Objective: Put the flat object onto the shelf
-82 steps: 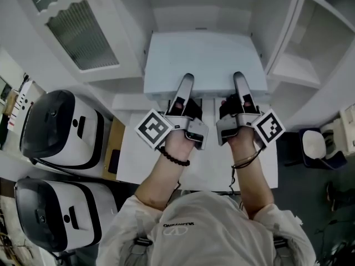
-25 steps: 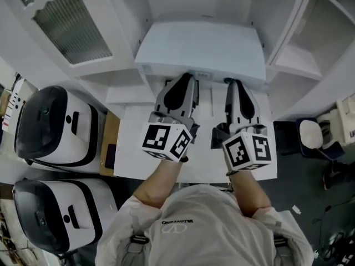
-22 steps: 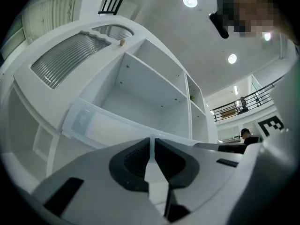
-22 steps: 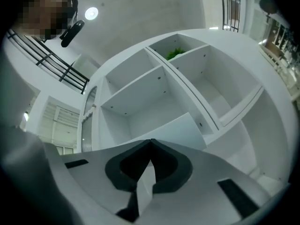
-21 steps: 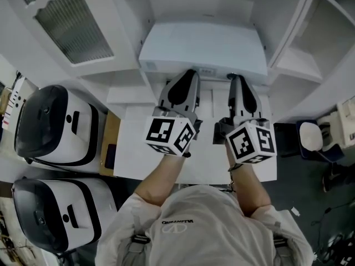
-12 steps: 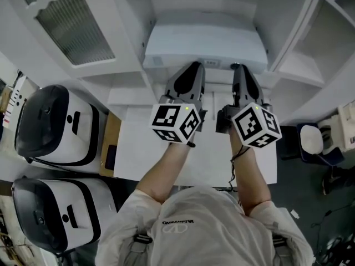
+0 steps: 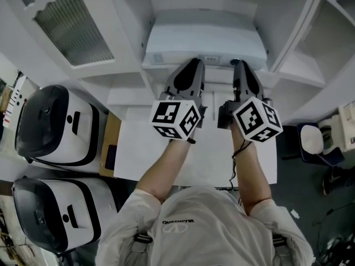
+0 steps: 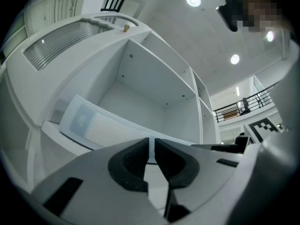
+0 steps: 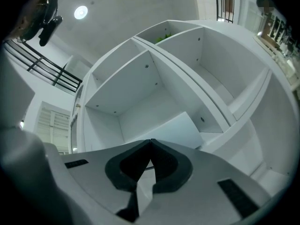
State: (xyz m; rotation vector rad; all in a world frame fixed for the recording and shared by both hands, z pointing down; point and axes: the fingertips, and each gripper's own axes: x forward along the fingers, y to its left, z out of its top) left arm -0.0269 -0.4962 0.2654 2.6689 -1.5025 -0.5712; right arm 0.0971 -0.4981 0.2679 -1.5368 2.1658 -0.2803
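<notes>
The flat object [image 7: 205, 40] is a wide white panel with a pale label, lying partly inside the open white shelf [image 7: 202, 4] ahead of me. My left gripper [image 7: 194, 65] is shut on its near edge; in the left gripper view the flat object [image 8: 93, 125] stretches away to the left beyond the left gripper [image 8: 151, 142], a thin white strip showing between the pads. My right gripper [image 7: 237, 65] grips the same near edge further right. From the right gripper view the flat object [image 9: 173, 128] runs into the compartment past the right gripper [image 9: 150, 144], whose jaws are pressed together.
Two white-and-black helmet-like devices [image 7: 55, 126] [image 7: 55, 215] sit at the left. A cabinet door with ribbed glass [image 7: 72, 26] hangs open at upper left. A white table [image 7: 150, 154] lies below my arms. More shelf compartments [image 7: 302, 65] and a stool [image 7: 313, 143] are at right.
Both grippers have pushed forward toward the shelf, carrying the flat object deeper into the compartment. Over the last half second they have hardly moved.
</notes>
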